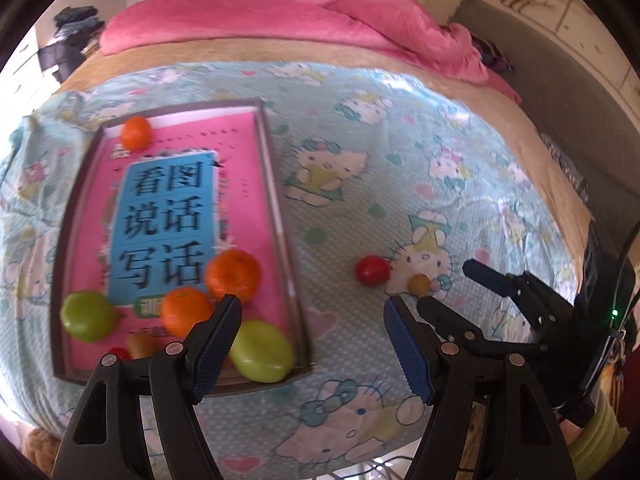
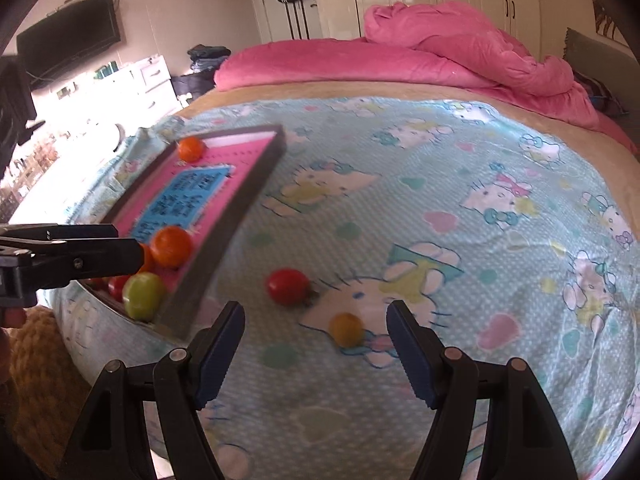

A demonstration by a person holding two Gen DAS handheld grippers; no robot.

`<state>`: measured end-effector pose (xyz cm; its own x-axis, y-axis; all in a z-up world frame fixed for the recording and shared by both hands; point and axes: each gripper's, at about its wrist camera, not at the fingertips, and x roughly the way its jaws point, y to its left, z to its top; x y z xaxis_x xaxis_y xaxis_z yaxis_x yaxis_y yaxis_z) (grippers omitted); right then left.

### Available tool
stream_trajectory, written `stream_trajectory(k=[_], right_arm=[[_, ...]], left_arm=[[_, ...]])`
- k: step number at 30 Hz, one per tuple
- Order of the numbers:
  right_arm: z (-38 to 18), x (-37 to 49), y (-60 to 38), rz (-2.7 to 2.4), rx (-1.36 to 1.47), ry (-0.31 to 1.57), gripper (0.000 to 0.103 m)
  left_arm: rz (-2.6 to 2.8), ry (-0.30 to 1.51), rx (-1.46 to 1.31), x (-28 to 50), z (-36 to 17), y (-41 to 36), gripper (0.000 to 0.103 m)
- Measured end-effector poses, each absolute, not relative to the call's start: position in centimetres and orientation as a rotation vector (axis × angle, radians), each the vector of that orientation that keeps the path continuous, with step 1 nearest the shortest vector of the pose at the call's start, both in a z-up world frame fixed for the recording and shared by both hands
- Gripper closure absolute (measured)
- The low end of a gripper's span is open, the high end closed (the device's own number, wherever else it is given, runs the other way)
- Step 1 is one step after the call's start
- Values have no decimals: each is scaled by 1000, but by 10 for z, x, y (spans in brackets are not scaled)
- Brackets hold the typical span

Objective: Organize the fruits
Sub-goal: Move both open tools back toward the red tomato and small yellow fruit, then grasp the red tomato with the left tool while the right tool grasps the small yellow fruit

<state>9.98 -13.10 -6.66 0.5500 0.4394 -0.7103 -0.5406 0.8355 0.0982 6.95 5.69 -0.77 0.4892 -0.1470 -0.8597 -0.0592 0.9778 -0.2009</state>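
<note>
A dark-rimmed tray point(image 1: 276, 184) lined with a pink book lies on the bed. It holds three oranges point(image 1: 233, 275), two green apples point(image 1: 262, 351) and some smaller fruit at its near end. A red tomato point(image 1: 373, 269) and a small yellow fruit point(image 1: 421, 284) lie loose on the sheet to the tray's right. My left gripper point(image 1: 312, 320) is open over the tray's near right corner, empty. My right gripper point(image 2: 316, 320) is open and empty, just short of the yellow fruit point(image 2: 346, 329) and the red tomato point(image 2: 288, 286). The tray point(image 2: 240, 192) is to its left.
A cartoon-cat sheet point(image 2: 440, 240) covers the bed, with a heaped pink duvet point(image 2: 440, 56) at the far end. Each gripper shows in the other's view: the right gripper point(image 1: 448, 286) and the left gripper point(image 2: 128, 245). Wardrobes and a television stand beyond.
</note>
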Motion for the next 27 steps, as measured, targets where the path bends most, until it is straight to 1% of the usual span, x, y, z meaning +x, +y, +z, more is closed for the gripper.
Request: stream_trajectory(k=[2, 4, 6, 9, 12, 13, 16, 17, 18, 19, 20, 21, 27], right_arm=[[-73, 105, -137, 580, -133, 817, 31], [-78, 110, -142, 577, -119, 825, 35], [-84, 115, -144, 582, -108, 840, 43], [-91, 120, -144, 590, -112, 853, 49], [-99, 123, -140, 597, -131, 868, 53], [-102, 124, -138, 597, -140, 874, 54], [-107, 125, -134, 595, -160, 875, 62], [-109, 125, -134, 596, -163, 873, 67], [-109, 125, -133, 595, -168, 872, 73], [-110, 125, -133, 591, -174, 869, 75], [-110, 126, -134, 590, -175, 867, 77], [-110, 126, -134, 592, -174, 866, 78], [-110, 124, -135, 599, -178, 865, 80]], left_arm=[[-70, 1078, -206, 75, -14, 49, 28], [-81, 1094, -186, 80, -19, 40, 28], [-98, 1102, -172, 85, -23, 33, 28], [-110, 1111, -137, 92, -28, 22, 28], [-126, 1123, -120, 102, -34, 13, 28], [-134, 1124, -117, 105, -35, 10, 30], [-145, 1139, -102, 113, -42, 3, 37], [-147, 1146, -99, 116, -45, 2, 38], [-147, 1155, -97, 119, -49, 0, 42], [-145, 1161, -98, 122, -52, 0, 46], [-145, 1169, -101, 124, -55, -1, 48], [-146, 1180, -111, 126, -58, -1, 51], [-155, 1204, -138, 138, -73, -6, 55]])
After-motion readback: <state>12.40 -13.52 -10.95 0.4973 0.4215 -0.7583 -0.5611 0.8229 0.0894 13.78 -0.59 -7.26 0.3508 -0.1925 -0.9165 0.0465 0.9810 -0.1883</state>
